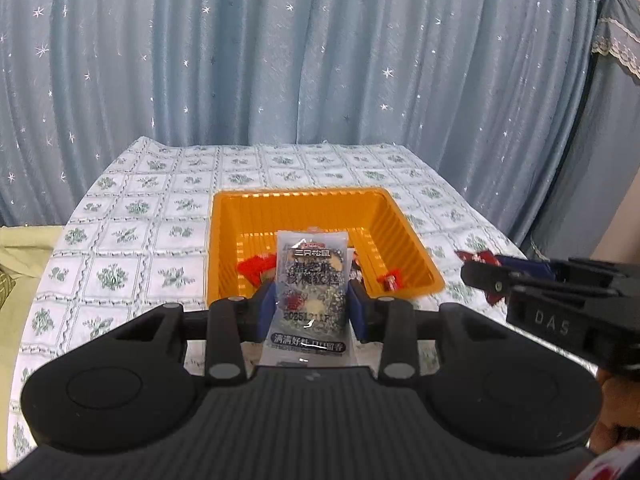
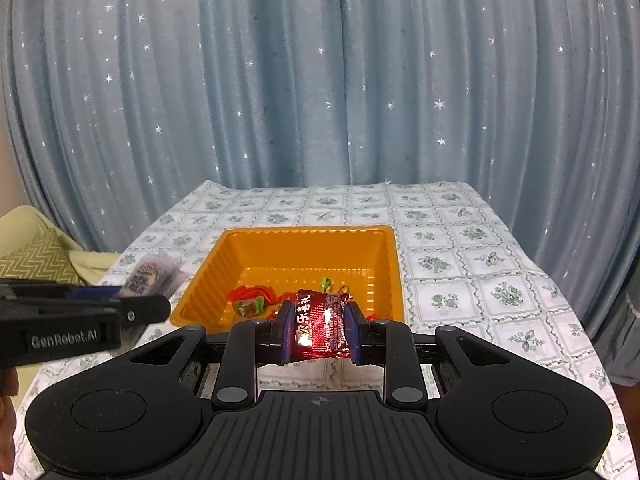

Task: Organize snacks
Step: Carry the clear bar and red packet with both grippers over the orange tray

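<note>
Left gripper (image 1: 311, 304) clamps grey snack packet (image 1: 310, 280), right gripper (image 2: 319, 328) clamps red candy (image 2: 320, 320), both near orange tray (image 2: 360, 236) on desk; risk: early release drops either short.

Both claws (image 1: 312, 304) (image 2: 318, 330) clamped — side by side

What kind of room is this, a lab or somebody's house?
Most likely a home. Star-dotted blue curtains hang behind a table with a floral tablecloth, an orange snack tray sits on it, and a cushion lies at the side.
</note>
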### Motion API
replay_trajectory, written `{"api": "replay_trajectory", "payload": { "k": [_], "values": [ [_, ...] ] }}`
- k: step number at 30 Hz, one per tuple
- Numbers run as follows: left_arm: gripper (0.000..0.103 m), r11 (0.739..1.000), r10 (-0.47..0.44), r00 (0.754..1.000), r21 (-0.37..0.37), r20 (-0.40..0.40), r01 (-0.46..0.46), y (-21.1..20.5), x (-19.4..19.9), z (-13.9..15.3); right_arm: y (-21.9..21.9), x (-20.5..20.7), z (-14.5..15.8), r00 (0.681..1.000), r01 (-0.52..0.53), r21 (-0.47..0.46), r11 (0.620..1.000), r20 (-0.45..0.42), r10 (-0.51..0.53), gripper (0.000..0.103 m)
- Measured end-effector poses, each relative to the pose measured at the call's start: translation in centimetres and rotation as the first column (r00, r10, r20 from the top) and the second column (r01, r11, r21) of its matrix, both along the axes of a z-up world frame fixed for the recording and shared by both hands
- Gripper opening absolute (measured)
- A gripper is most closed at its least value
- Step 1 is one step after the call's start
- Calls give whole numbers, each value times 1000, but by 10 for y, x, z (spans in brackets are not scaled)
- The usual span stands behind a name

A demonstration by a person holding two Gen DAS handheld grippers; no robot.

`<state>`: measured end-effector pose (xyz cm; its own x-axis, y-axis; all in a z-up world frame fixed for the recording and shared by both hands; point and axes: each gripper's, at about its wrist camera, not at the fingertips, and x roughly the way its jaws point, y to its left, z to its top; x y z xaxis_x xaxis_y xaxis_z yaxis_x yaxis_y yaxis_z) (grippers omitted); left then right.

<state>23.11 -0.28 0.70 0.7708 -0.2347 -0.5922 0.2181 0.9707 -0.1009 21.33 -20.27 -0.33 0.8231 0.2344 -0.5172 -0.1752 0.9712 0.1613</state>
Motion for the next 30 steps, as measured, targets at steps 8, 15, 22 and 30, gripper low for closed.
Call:
{"api": "replay_trajectory", "payload": {
  "k": [8, 15, 22, 30],
  "values": [
    [34, 1000, 16, 1000, -22, -4, -16, 2, 34, -8, 2, 29, -11, 1000, 11, 3, 1000, -10, -10, 27],
    [34, 1000, 19, 1000, -24, -16, -19, 1, 58, -25, 2, 57, -25, 999, 50, 38, 998, -20, -49, 27],
    [34, 999, 40, 999, -33, -19, -41, 7, 80, -41, 2, 77, -37, 997, 77, 55, 996, -34, -75, 27],
    [34, 998, 51, 998, -46, -44, -53, 11, 102, -63, 3, 104, -44, 995, 96, 65, 993, -36, -94, 27]
  ]
}}
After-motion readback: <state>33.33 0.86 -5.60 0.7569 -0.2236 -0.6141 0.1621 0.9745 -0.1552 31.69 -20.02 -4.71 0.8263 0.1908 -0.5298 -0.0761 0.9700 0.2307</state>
